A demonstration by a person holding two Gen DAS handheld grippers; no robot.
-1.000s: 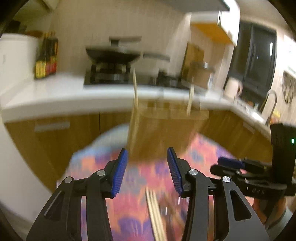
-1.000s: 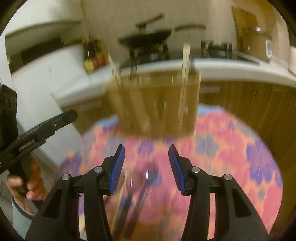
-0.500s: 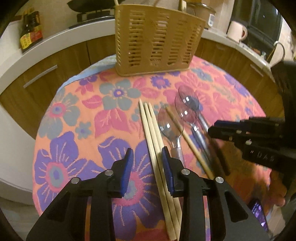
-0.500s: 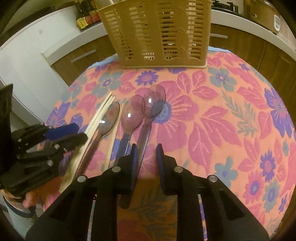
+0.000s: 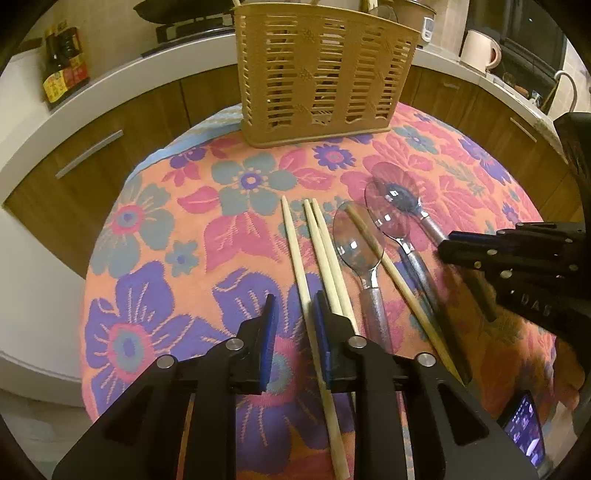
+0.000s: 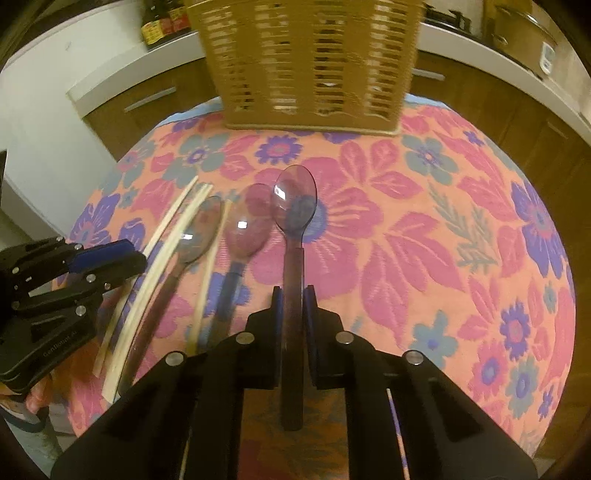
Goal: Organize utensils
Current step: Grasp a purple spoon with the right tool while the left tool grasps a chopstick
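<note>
Clear plastic spoon (image 6: 293,236), bowl toward the basket (image 6: 310,62), handle clamped lengthwise in the right hand-held gripper (image 6: 293,302).

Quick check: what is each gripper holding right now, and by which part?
Right gripper: jaws just closed on the rightmost spoon, gripping its handle. Left gripper: jaws closing around the leftmost chopstick, mid-length, not yet clamped.

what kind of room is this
Most likely a home kitchen: a gas stove with a pan sits on the white countertop, above wooden cabinets, with a sink faucet nearby.
</note>
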